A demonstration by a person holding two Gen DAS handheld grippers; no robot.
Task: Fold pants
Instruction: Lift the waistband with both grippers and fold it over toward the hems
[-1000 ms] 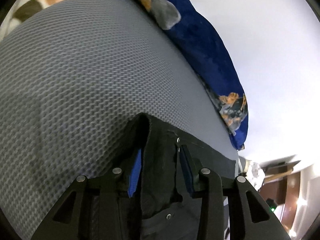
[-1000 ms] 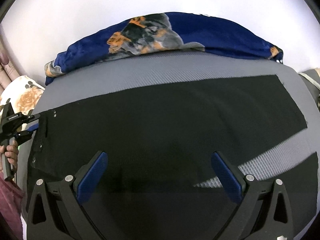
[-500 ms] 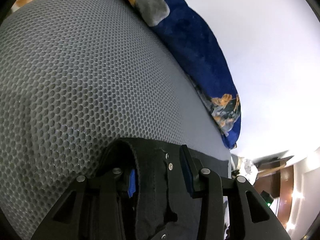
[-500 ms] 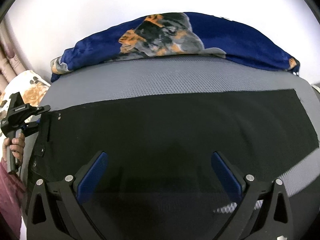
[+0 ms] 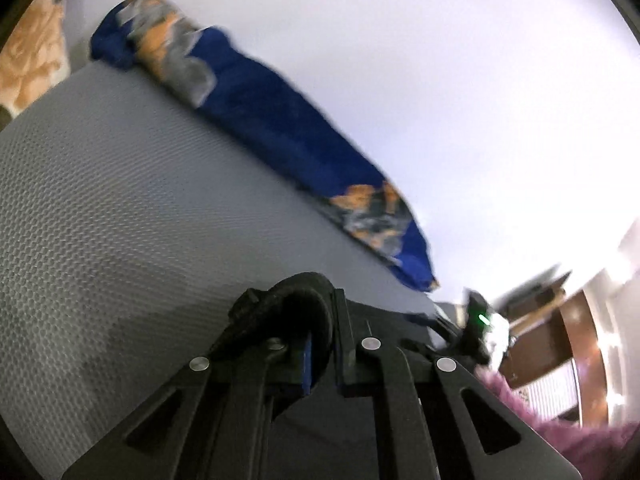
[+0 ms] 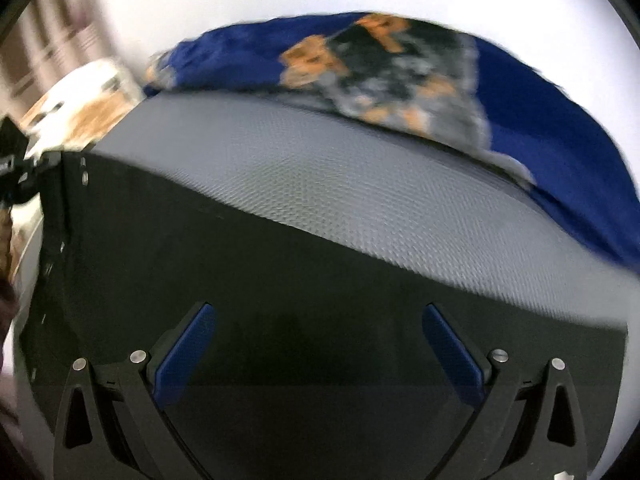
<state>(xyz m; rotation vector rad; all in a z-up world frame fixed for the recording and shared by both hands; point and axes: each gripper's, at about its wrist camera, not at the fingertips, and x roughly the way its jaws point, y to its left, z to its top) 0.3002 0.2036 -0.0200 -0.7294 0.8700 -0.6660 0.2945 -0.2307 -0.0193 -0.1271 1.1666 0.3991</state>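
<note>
Left gripper (image 5: 320,344) pinching the black pants (image 6: 304,280) waistband, right gripper (image 6: 316,344) spread wide above the cloth spread on the grey mesh mattress (image 6: 360,184); thick band could slip free mid-fold.

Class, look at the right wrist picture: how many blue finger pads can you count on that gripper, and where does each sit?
2. One blue pad is at lower left, the other at lower right, spread wide apart above the black pants. None seem hidden.
</note>
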